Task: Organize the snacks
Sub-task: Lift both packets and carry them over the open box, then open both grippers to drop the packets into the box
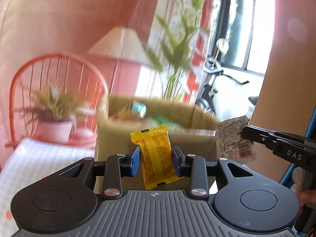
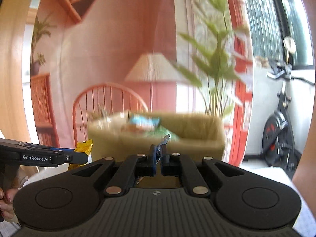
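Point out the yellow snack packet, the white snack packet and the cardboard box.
yellow snack packet point(image 1: 156, 156), left wrist view, middle of the wrapper between the blue pads
white snack packet point(image 1: 235, 140), left wrist view, printed face of the packet
cardboard box point(image 2: 197, 138), right wrist view, bare front wall

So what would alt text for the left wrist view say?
The left gripper clamps a yellow snack packet upright before an open cardboard box of snacks. At right, the right gripper holds a white printed packet.
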A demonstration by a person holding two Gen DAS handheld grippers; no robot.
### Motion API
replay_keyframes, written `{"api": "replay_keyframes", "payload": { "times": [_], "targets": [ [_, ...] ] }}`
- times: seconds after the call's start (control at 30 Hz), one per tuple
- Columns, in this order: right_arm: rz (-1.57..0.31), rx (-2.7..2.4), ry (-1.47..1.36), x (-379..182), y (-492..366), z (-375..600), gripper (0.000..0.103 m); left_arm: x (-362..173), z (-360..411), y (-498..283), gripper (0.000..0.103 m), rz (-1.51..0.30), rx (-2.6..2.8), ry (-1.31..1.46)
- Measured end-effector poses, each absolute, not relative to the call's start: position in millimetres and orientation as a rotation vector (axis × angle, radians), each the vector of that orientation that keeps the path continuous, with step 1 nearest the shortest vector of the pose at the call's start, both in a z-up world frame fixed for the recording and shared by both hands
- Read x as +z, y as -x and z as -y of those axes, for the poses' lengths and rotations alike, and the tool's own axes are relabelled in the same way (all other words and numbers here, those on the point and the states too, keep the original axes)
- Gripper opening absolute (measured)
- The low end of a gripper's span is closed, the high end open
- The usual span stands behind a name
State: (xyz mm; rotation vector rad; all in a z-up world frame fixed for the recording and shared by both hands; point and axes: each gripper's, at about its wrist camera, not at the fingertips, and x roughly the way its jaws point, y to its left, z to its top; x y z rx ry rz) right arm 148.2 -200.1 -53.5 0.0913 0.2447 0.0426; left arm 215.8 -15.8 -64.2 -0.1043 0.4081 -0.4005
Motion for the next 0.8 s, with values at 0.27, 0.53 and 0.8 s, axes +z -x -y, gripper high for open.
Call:
{"api": "replay_keyframes", "payload": {
  "times": [0.27, 0.53, 0.8],
  "targets": [
    [-0.179, 0.025, -0.028, -19.9, -194.4, 216.2, 0.004, -24.9, 30.5, -259.3, 0.037, -0.357, -0.411, 0.093],
    [-0.258, -0.023, -0.005, -34.8, -263.0, 241.8, 0.004, -33.2, 40.7, -321.8, 0.037, -0.443, -0.390, 0.066],
    [-0.373, -0.031, -0.041, -65.9, -295.6, 253.7, 0.006, -51.2, 36.1, -344.9, 0.043, -0.525, -0.376, 0.041]
  ]
}}
